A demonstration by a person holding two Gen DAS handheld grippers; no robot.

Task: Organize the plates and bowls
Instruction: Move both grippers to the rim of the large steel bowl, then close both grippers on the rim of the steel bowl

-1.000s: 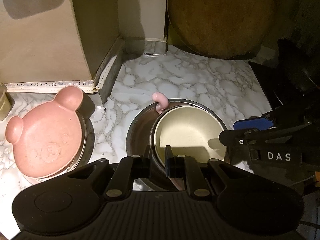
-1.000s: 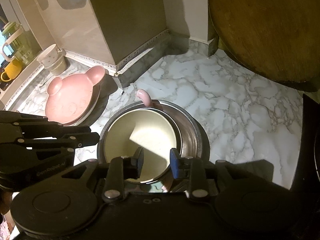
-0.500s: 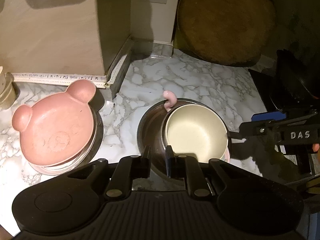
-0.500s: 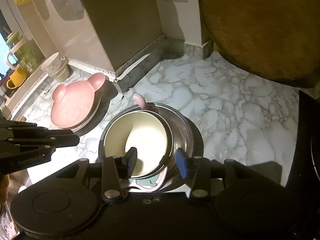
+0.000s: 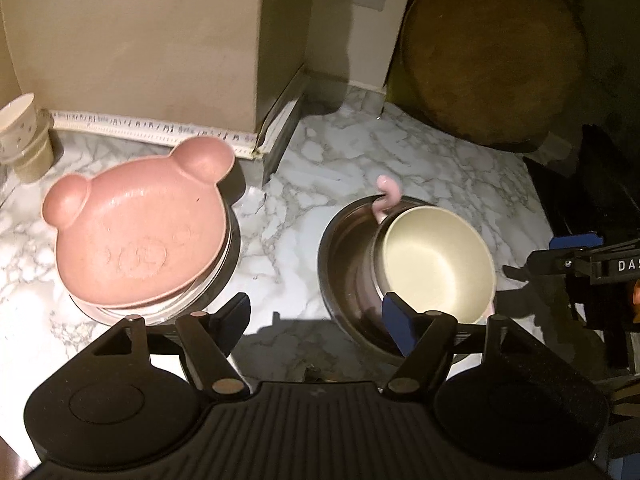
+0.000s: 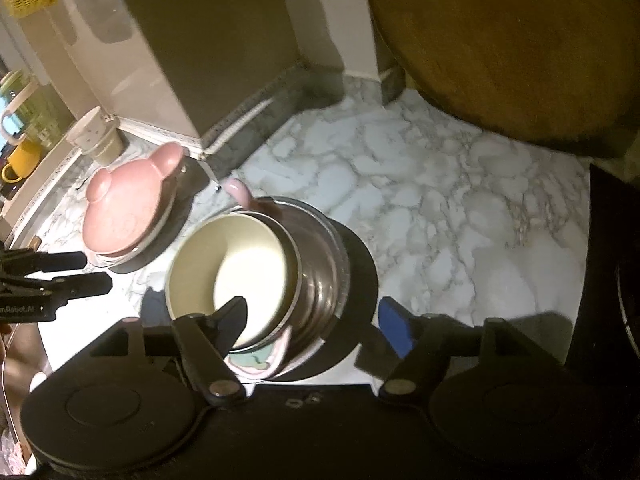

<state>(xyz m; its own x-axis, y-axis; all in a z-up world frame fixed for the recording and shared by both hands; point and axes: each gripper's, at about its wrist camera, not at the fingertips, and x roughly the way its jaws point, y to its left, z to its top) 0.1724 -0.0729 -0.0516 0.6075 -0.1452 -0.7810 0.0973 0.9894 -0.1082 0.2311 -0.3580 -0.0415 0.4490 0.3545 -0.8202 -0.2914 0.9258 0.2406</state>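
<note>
A cream bowl [image 5: 434,262] sits tilted inside a steel bowl [image 5: 348,268], with a pink piece [image 5: 386,196] sticking up at the far rim. A pink bear-shaped plate [image 5: 140,228] lies on a stack of plates at the left. My left gripper [image 5: 316,316] is open above the counter in front of both stacks. My right gripper [image 6: 312,316] is open above the near rim of the steel bowl [image 6: 320,264] and cream bowl [image 6: 244,256]. The bear plate also shows in the right wrist view [image 6: 128,208].
A round wooden board [image 5: 492,52] leans at the back right. A beige box [image 5: 132,40] stands against the back wall. Stacked cups [image 5: 20,136] stand at far left. A dark stove edge [image 6: 608,272] is on the right. The counter [image 6: 440,216] is marble.
Both grippers have opened wide and pulled back and up from the bowls. The left gripper let go of the steel bowl's rim. The nested bowls now lie tilted.
</note>
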